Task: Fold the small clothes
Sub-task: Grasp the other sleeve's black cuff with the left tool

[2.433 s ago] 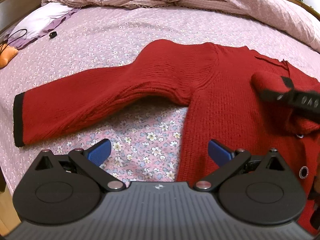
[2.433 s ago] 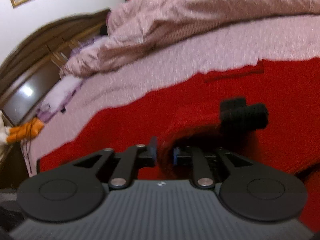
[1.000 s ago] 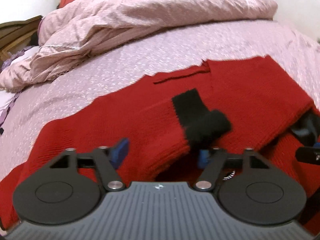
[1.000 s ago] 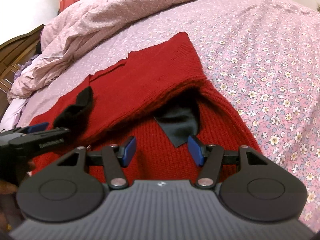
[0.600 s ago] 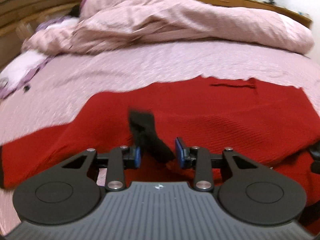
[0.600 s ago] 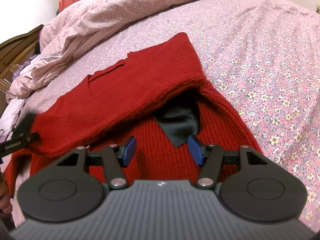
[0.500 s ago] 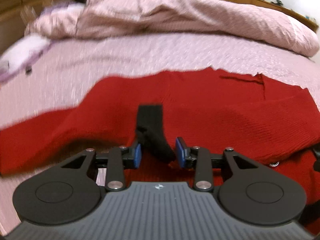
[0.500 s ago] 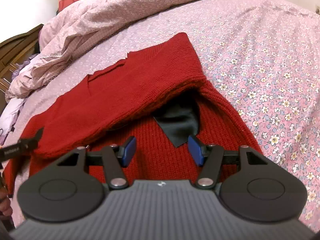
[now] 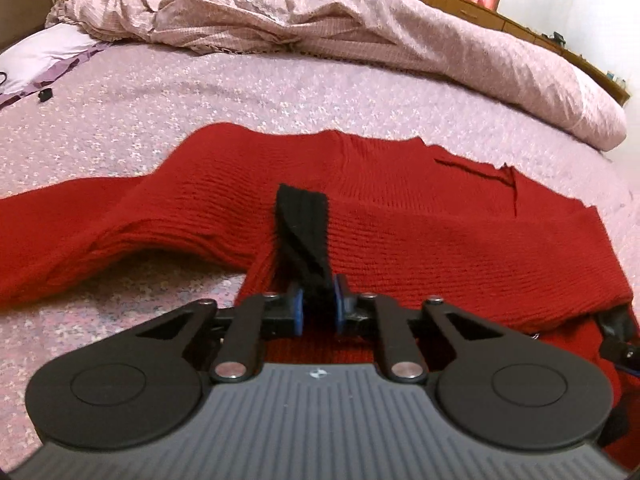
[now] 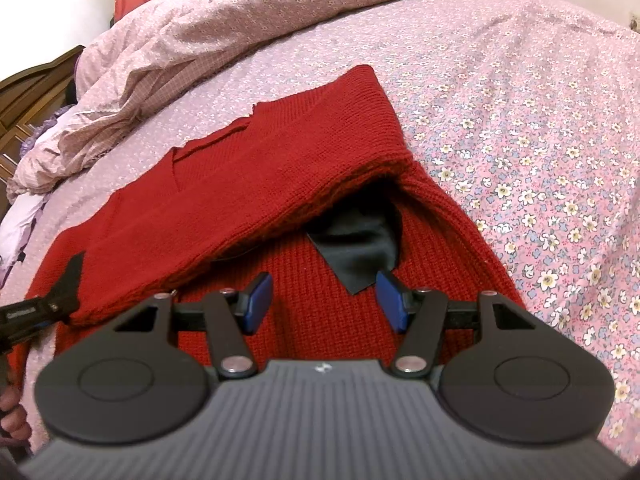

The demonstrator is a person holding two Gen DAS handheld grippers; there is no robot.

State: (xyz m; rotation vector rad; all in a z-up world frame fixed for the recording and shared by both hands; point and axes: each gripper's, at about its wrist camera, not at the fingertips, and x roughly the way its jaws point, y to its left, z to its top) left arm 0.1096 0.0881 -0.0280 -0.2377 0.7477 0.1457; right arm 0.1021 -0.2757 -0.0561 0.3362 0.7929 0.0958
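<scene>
Bunching behind red sweater (image 9: 420, 240), pink duvet (image 9: 360, 28)

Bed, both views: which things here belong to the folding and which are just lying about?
Job:
red sweater
its black cuff, pinched by the left gripper
right gripper, open above it

Lying about:
crumpled quilt
pillow
flowered sheet

The red cardigan (image 10: 280, 168) is chunky ribbed knit, matt and woolly, with a black ribbed cuff (image 9: 304, 224). Under it the bedsheet (image 10: 520, 128) is thin floral printed cotton. The crumpled quilt (image 9: 320, 20) looks soft and matt. The headboard (image 10: 28, 92) is dark polished wood.
</scene>
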